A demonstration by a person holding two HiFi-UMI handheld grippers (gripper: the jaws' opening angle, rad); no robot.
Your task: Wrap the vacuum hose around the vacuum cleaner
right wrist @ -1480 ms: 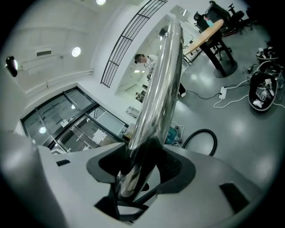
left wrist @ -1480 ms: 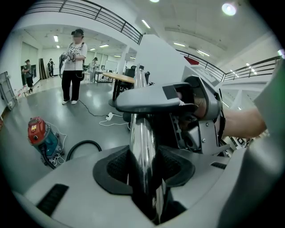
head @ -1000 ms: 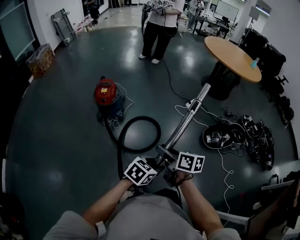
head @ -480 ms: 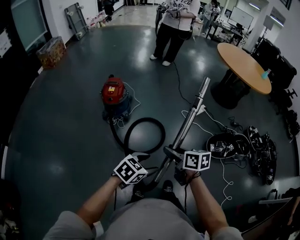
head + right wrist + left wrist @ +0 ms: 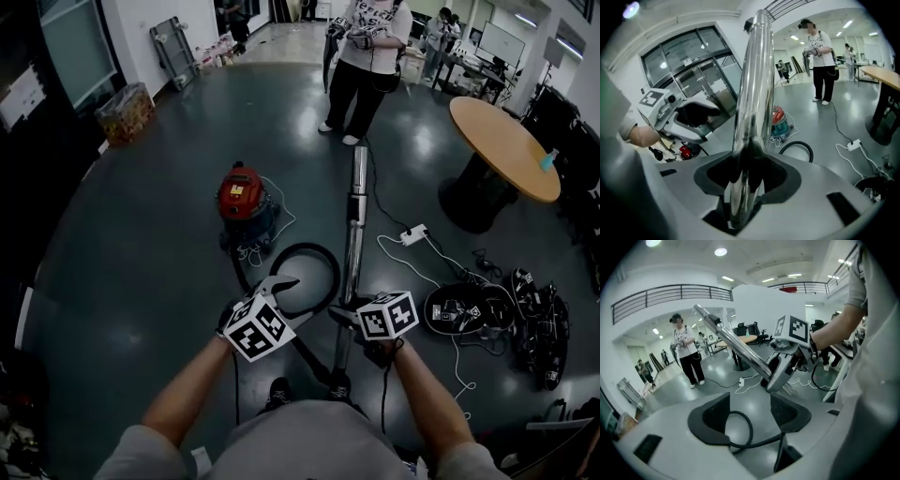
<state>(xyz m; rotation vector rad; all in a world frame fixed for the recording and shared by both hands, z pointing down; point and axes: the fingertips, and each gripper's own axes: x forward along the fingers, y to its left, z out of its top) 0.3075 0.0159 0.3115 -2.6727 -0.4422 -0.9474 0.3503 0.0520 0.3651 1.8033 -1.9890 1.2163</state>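
Vacuum hose (image 5: 334, 272) lies in a black loop on the dark floor (image 5: 141, 272), running from the red vacuum cleaner (image 5: 246, 199) at left of centre. None of it is wound round the cleaner. Nearer the person, the left gripper (image 5: 279, 291) hangs above the loop. Its jaws have just been opening and stand wide with nothing between them; the hose shows on the floor beyond the gap. To its right, a chrome wand (image 5: 354, 220) slants up and away from the person. The right gripper (image 5: 343, 315) has its jaws clamped on the wand near its lower end. Further right, a white power strip (image 5: 412, 234) lies on the floor, apart from the hose.
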